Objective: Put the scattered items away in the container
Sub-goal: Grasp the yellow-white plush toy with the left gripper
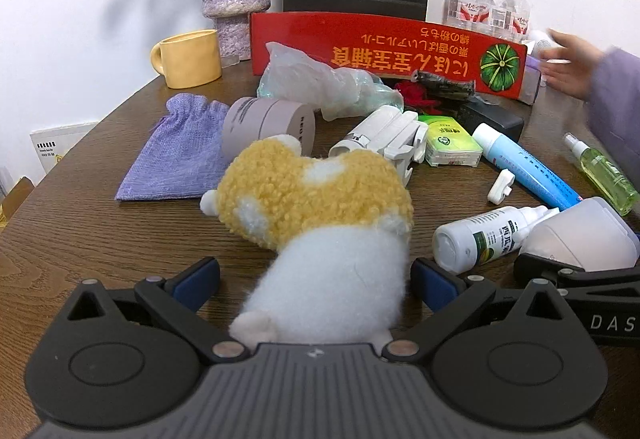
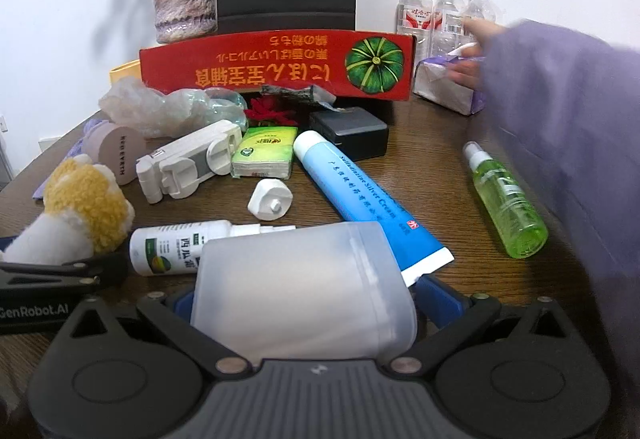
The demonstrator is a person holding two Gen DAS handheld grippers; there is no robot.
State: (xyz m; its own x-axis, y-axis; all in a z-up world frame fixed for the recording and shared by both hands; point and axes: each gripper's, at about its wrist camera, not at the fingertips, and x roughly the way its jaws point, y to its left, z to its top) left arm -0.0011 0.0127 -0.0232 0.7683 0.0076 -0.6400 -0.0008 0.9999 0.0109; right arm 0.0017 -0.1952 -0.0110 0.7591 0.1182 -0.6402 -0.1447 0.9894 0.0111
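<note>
- The desk is covered in little things, and the red box stands at the back, well apart from both grippers
- The left gripper is spread wide around the plush toy; its blue pads look just beside the white fur, not squeezing yet
- The right gripper has a frosted cup lying between its pads; I cannot tell if it is pinching
- This looks like the grabbing step; next, squeeze the toy and carry it to the box

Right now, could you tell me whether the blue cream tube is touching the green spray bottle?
Apart. The right wrist view shows bare wooden table between the blue cream tube and the green spray bottle along their whole length.
</note>
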